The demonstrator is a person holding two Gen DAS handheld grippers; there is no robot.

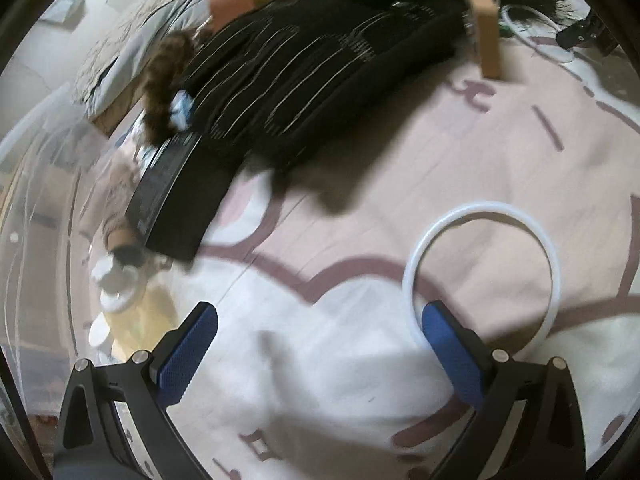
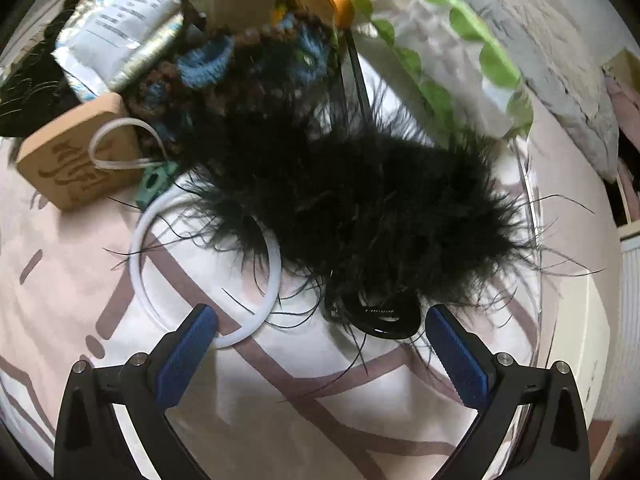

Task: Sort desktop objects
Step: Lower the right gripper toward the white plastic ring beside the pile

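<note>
Fluffy black feather tuft [image 2: 360,208], smooth white ring [image 2: 208,268]

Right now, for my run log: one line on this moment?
left gripper: open, by white ring | right gripper: open, facing black feather piece

left claw [image 1: 320,332] gaping (empty) | white ring [image 1: 480,276] beside right finger

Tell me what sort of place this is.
Probably a bedroom at home: the things lie on a pink and white blanket, with a grey quilt beyond. Clutter such as a black feather trim and a white ring suggests private use.
</note>
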